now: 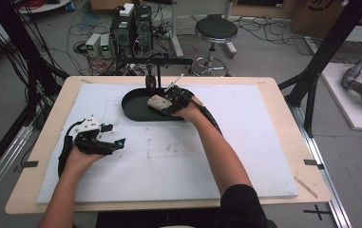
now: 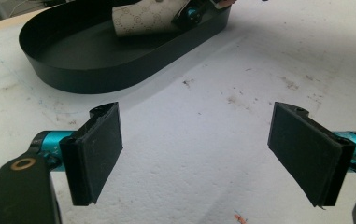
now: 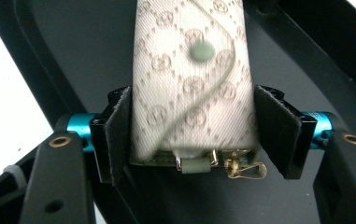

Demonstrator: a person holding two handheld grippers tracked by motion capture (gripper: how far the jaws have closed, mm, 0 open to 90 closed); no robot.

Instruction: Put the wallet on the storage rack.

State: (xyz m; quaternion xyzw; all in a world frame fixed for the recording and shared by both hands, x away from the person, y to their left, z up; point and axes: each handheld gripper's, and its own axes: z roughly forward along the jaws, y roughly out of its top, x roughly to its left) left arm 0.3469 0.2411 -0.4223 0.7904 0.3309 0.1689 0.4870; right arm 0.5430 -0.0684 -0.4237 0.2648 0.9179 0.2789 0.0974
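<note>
Covering wooden table (image 1: 283,118) — white foam mat (image 1: 245,142)

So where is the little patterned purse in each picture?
High view: the purse sits upper middle, inside the black tray.
Left gripper view: top middle, lying in the tray.
Right gripper view: centre, filling the gap between the right tongs.
Shared landmark: the black tray, with the purse in it every time.

- You have a white foam sheet (image 1: 178,161), marked with small stains, covering the wooden table (image 1: 283,102).
- Beyond your table's far edge stands a round black stool (image 1: 215,29).
- Left of the stool, computer boxes (image 1: 132,26) sit among tangled cables (image 1: 86,21) on the floor.
</note>
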